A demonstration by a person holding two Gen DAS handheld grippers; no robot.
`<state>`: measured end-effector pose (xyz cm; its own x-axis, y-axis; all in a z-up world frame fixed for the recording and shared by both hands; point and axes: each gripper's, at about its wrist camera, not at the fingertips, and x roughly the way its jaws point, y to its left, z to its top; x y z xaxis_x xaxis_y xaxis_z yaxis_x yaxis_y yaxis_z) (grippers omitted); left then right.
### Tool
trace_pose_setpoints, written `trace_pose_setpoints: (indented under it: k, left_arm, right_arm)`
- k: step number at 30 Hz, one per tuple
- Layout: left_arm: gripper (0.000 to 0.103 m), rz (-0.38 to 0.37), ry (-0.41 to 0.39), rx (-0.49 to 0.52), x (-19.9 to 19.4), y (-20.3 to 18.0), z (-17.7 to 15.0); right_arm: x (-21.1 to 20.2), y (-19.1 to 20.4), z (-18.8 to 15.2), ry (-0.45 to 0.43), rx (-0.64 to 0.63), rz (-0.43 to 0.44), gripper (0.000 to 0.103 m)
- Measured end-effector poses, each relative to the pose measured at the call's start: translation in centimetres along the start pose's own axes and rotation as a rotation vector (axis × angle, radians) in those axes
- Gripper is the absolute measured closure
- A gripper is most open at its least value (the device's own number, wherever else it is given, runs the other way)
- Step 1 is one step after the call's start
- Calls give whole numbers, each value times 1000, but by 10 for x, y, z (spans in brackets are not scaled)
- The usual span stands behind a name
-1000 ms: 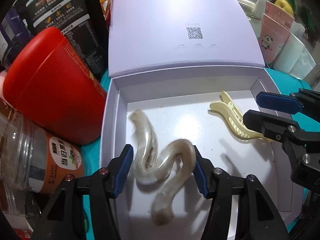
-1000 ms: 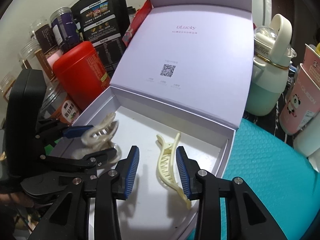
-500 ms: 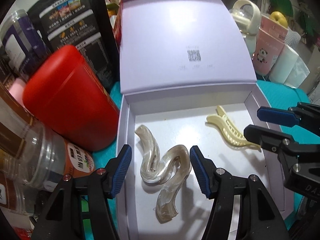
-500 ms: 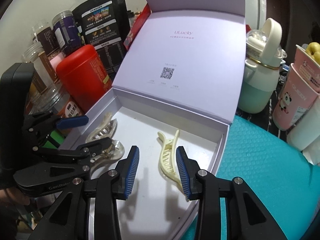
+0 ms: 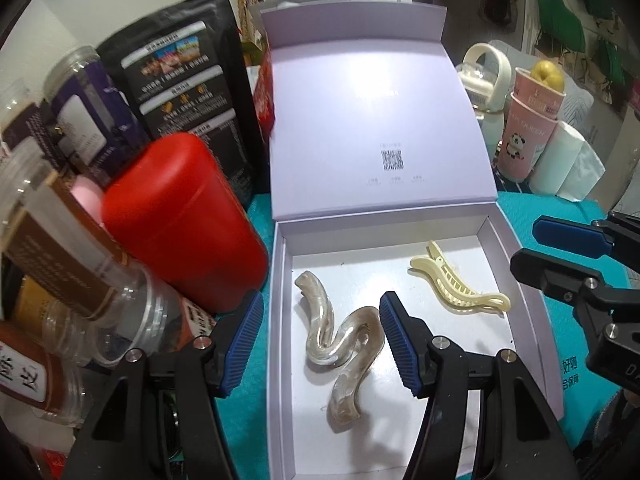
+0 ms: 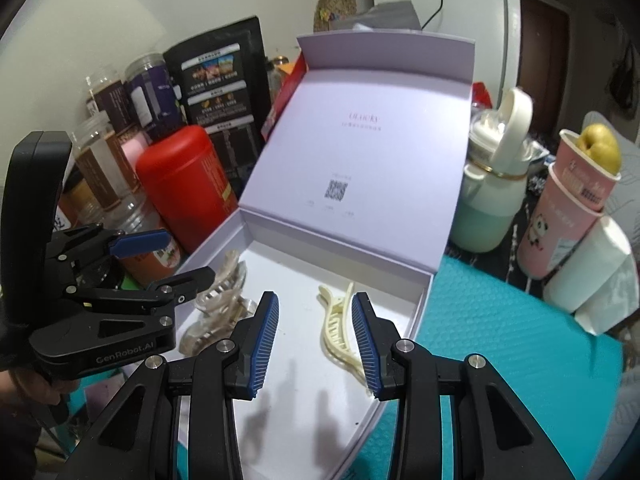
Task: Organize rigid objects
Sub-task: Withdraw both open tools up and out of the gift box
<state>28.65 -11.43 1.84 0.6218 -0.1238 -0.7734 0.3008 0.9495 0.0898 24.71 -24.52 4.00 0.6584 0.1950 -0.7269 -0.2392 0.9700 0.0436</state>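
Note:
An open lilac box (image 5: pixel 280 320) (image 6: pixel 424 292) lies on the teal mat with its lid standing up behind it. Inside lie a pearly wavy hair clip (image 5: pixel 340 344) (image 6: pixel 216 300) on the left and a cream toothed hair clip (image 5: pixel 456 286) (image 6: pixel 340 332) on the right. My left gripper (image 5: pixel 320 340) is open and empty, raised above the wavy clip. My right gripper (image 6: pixel 316 336) is open and empty, raised above the cream clip. Each gripper shows in the other's view, the right (image 5: pixel 560 252) and the left (image 6: pixel 160 256).
A red canister (image 5: pixel 180 220) (image 6: pixel 184 184), clear jars (image 5: pixel 60 240) and a black bag (image 5: pixel 184 92) crowd the box's left side. A mint bottle (image 6: pixel 492 200), a pink panda cup (image 6: pixel 576 208) (image 5: pixel 528 136) and paper rolls (image 6: pixel 592 280) stand at the right.
Both grippers have pulled back and upward from the box. The wavy clip and cream clip stay lying in the box and look smaller.

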Motion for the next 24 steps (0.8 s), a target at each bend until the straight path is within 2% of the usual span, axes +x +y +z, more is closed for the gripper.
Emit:
trace_pose_setpoints:
  k: [12,24]
  left_arm:
    - [43,27,-71,-22,-48,6,-6]
    - [43,39,-136,-37,-104,14,-34]
  right_arm:
    - [-47,20,1,-68,-34,2,65]
    - [-93,48,-15,-127,-71,-7,65]
